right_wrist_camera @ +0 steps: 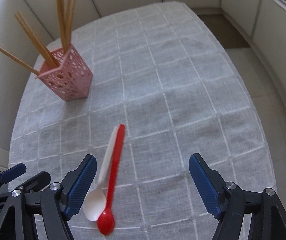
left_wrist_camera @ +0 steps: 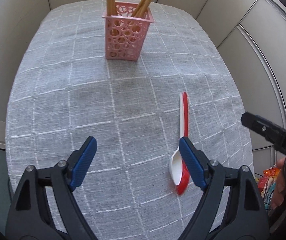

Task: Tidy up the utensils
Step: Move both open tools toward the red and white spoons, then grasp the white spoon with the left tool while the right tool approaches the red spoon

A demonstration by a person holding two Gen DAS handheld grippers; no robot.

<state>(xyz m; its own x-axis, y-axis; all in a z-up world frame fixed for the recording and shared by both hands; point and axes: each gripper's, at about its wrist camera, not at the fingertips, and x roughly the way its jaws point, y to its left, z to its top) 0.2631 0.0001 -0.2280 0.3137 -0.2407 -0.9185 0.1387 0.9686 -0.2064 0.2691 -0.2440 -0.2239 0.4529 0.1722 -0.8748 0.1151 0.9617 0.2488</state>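
Both claws we held wide open and empty: our right gripper [right_wrist_camera: 143, 182] straddled the red spoon [right_wrist_camera: 112, 182] and white spoon [right_wrist_camera: 98, 198], presumably to pick one up, our left gripper [left_wrist_camera: 138, 160] just beside them. Beyond the spoons stood the pink basket [right_wrist_camera: 70, 78], already holding chopsticks [right_wrist_camera: 62, 18].

Domestic dining corner: bench under grey white-checked woven tablecloth [left_wrist_camera: 123, 104], cream padded seating [right_wrist_camera: 267, 46] around it, pink perforated plastic chopstick holder [left_wrist_camera: 128, 34].

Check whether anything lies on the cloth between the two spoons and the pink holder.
Nothing visible does. Only bare grey tablecloth lies between the red spoon, the white spoon and the pink holder, which holds only chopsticks.
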